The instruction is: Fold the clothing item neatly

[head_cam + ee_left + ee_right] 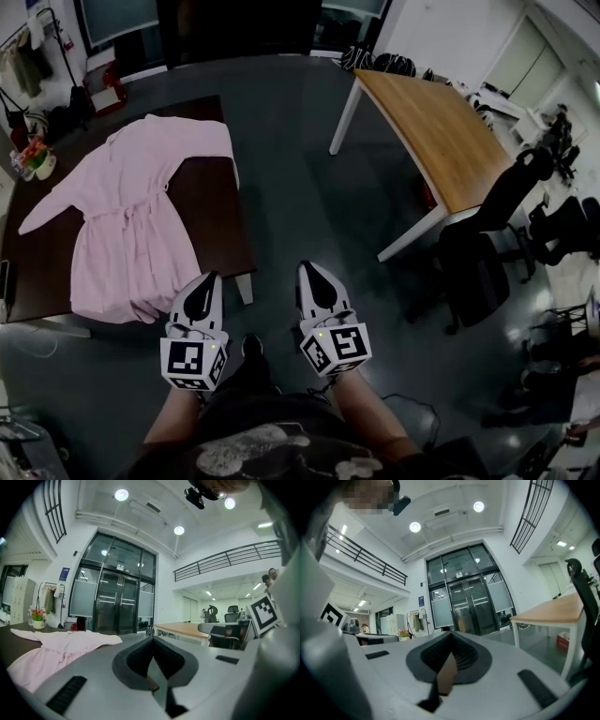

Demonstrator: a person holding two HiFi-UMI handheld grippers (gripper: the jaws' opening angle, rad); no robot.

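While I hold both tools low near the floor, my left gripper point(207, 283) and right gripper point(309, 272) sit clenched on nothing. The pink robe point(127, 220) lies spread on the dark table point(214, 211), its near hem partly hidden behind my left gripper.

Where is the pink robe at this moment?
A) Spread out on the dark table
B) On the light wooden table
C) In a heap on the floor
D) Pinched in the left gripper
A: the robe lies spread out on the dark table, while the left gripper and the right gripper are both shut, empty and clear of it.
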